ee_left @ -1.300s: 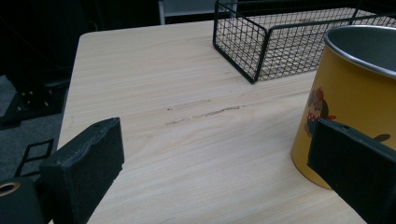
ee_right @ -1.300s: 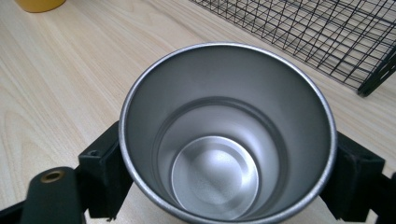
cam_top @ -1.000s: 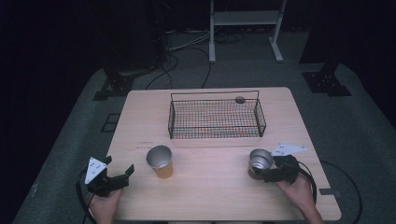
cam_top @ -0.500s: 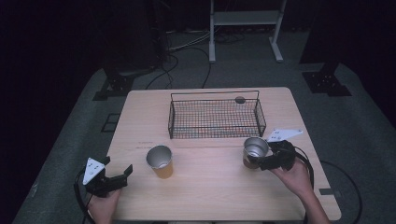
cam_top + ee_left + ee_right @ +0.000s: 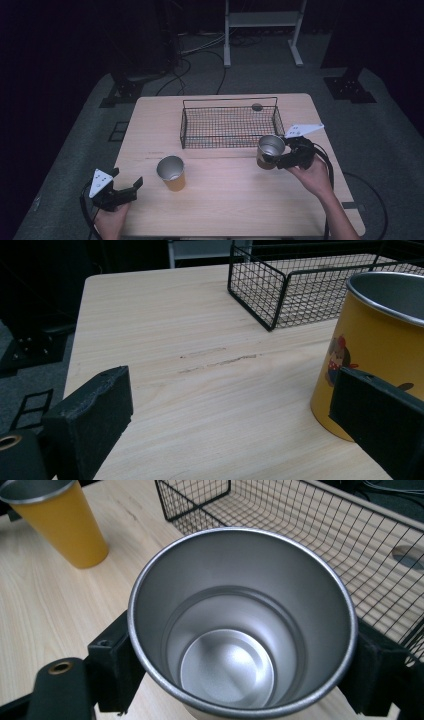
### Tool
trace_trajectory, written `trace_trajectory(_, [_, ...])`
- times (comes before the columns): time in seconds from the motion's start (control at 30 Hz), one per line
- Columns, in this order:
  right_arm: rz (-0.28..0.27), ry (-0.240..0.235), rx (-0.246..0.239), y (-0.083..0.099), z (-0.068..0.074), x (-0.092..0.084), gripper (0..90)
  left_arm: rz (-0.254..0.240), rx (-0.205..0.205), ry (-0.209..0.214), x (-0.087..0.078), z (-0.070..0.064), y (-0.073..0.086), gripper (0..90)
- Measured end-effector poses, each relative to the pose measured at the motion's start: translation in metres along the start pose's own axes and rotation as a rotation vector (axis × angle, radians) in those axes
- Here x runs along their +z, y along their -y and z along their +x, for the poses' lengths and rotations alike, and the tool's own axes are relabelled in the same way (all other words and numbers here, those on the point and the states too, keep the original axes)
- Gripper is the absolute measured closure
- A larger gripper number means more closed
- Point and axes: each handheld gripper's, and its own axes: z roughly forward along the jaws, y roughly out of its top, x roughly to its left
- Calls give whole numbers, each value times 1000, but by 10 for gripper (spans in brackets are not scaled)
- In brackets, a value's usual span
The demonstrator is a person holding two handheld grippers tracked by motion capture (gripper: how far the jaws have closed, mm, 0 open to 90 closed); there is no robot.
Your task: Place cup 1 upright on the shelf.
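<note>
Dark floor and trailing cables surround a pale wooden table [image 5: 225, 200], where a person works with a hand-held gripper in each hand. At the right, the right gripper [image 5: 280, 159] has its jaws clamped on a steel cup [image 5: 270, 150], pressing on both sides of its wall just below the rim; the cup is upright, its open mouth facing up, and sits just off the near right corner of a black wire basket [image 5: 227, 127] that stands at the far middle of the table. In the right gripper view the cup's bare silver inside [image 5: 235, 645] is plain between the two black jaws. At the near left, the left gripper [image 5: 131, 187] holds its jaws wide apart with nothing between them, pointing toward a yellow cup [image 5: 171, 173] that stands upright near the table's middle, close beside one jaw in the left gripper view but not gripped.
</note>
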Motion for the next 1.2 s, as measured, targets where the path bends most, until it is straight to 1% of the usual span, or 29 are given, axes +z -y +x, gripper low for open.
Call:
trace_trajectory(0.07, [-1,-5,3,-5,-3,0,178,2,1,1,0,0,0,27])
trace_trajectory(0.2, [13,1,-18,-15,-6,2,178,2,4,7,2,-1,0,27])
trace_trajectory(0.23, [13,1,-18,-15,-6,2,178,2,4,7,2,-1,0,27])
trace_trajectory(0.27, [21,6,-26,-20,-6,4,178,3,4,9,2,-1,0,27])
trace_trajectory(0.4, [28,7,-39,-29,-8,8,178,6,8,16,2,-1,0,27])
trace_trajectory(0.5, [29,0,-41,-36,-10,10,178,9,12,19,3,-2,0,27])
trace_trajectory(0.57, [31,4,-47,-41,-11,11,178,11,15,19,4,-2,0,27])
trace_trajectory(0.6, [31,4,-47,-41,-11,11,178,11,15,19,4,-2,0,27])
trace_trajectory(0.63, [27,0,-50,-47,-12,12,178,12,14,21,4,-2,0,27])
trace_trajectory(0.67, [27,0,-53,-48,-13,13,178,14,15,21,4,-2,0,27])
trace_trajectory(0.77, [31,6,-63,-54,-14,14,178,16,14,23,5,-2,0,27])
trace_trajectory(0.9, [31,5,-64,-64,-20,18,178,16,11,24,4,-2,0,27])
trace_trajectory(0.93, [31,5,-64,-64,-20,18,178,16,11,24,4,-2,0,27])
trace_trajectory(0.97, [28,3,-63,-68,-22,19,178,14,10,25,4,-2,0,27])
trace_trajectory(1.0, [28,3,-63,-68,-22,19,178,14,10,25,4,-2,0,27])
trace_trajectory(1.03, [26,3,-61,-73,-26,21,178,16,11,25,4,-2,0,27])
trace_trajectory(1.1, [25,1,-58,-75,-27,21,178,17,13,26,4,-2,0,27])
trace_trajectory(1.13, [26,0,-56,-80,-30,23,178,17,14,25,4,-2,0,27])
trace_trajectory(1.2, [28,2,-58,-83,-32,25,178,17,13,25,4,-2,0,27])
